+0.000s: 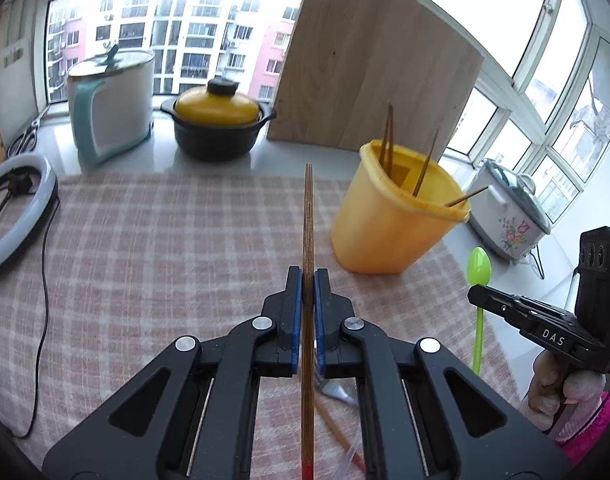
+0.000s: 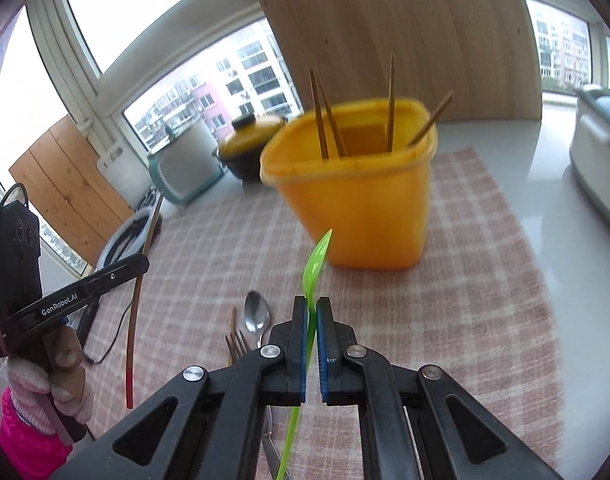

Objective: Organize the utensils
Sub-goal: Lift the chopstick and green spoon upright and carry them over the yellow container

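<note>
Gripping one utensil apiece, both tongs are clenched and loaded. The left gripper point(image 1: 308, 280) pinches a long brown wooden chopstick with a red end point(image 1: 308, 240) partway along its shaft, tip pointing far toward the windows. The right gripper point(image 2: 312, 308) clamps a lime-green plastic spoon point(image 2: 313, 268) at its neck, just below the bowl, handle trailing back under the jaws.

Ahead sits the target, a yellow plastic tub point(image 2: 369, 208) on the pink checked cloth point(image 2: 485, 280), just right of the chopstick's line in the left view, with several brown chopsticks point(image 2: 325, 120) already leaning inside it. Near the right gripper, a steel spoon point(image 2: 257, 316) and a fork point(image 2: 237, 344) lie on the cloth, not yet sorted.

Handling looks easy: the chopstick is light, stiff and thin, so a mid-shaft pinch may let it swivel. The spoon is light, smooth and probably a touch flexible; a hold near the neck should keep it steady. The tub looks light too, so a clumsy drop could nudge it.
</note>
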The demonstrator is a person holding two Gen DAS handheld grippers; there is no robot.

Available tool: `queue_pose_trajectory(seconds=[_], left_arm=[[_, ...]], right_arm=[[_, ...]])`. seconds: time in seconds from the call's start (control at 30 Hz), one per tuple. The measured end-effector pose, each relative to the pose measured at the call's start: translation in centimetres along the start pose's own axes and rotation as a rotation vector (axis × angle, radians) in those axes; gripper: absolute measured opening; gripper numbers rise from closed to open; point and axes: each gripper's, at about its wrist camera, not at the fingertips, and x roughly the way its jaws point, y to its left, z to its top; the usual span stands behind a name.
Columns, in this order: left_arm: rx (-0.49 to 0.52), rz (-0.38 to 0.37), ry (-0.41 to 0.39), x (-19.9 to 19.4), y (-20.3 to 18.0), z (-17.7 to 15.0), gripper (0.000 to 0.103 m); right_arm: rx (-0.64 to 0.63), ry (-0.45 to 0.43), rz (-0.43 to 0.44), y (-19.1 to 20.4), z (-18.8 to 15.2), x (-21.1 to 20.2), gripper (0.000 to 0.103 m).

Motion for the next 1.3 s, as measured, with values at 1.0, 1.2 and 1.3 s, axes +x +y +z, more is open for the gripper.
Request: queue_pose_trajectory(seconds=[1.0, 1.2, 1.3], left_arm=[[0.061, -0.071, -0.142, 0.8, -4.6, 5.4, 0.004], [0.059, -0.09, -0.154, 1.8, -5.1, 6.7, 0.004], [0.06, -0.103, -0.161, 2.4, -5.3, 7.5, 0.004]], right_arm=[[0.006, -0.15, -0.031, -1.0, 5.7, -2.9, 0.002], [0.009, -0.192, -0.037, -1.5, 7.6, -3.5, 0.002], [0.01, -0.216, -0.044, -1.6, 8.8, -3.7, 0.002]])
